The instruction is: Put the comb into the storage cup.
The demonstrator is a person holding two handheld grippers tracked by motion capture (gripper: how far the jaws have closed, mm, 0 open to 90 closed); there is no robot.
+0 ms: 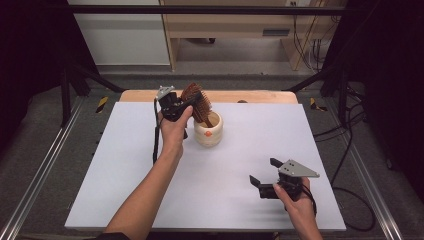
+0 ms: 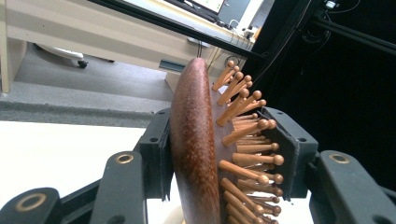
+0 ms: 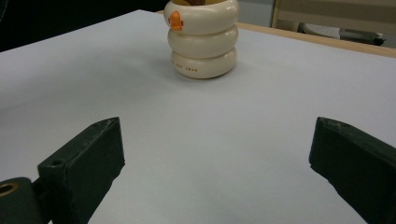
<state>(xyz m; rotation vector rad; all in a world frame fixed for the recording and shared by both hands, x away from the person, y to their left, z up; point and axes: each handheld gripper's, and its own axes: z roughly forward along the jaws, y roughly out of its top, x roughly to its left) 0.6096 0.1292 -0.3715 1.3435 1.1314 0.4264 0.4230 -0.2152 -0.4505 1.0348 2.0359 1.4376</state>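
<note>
Where the white desk (image 1: 150,190) carries the work, its items run as follows, largest first.

Desk: white top, wooden edge at the far side.

Left claw (image 1: 186,106): raised over the far middle of the desk, jaws clamped on the head of a hairbrush (image 1: 196,100), one pad on the smooth back, the other among the pins.

Right claw (image 1: 264,177): near the desk's front right, jaws spread wide with nothing between them, well apart from the cup.

Cup (image 1: 208,131): cream, ringed, with an orange mark; stands just beside the left hand.

Hairbrush: dark wood, long axis tilted, head up toward the left claw, handle end down inside the cup's mouth. Judged: the move turns on this slant, and the left claw is nearer.
</note>
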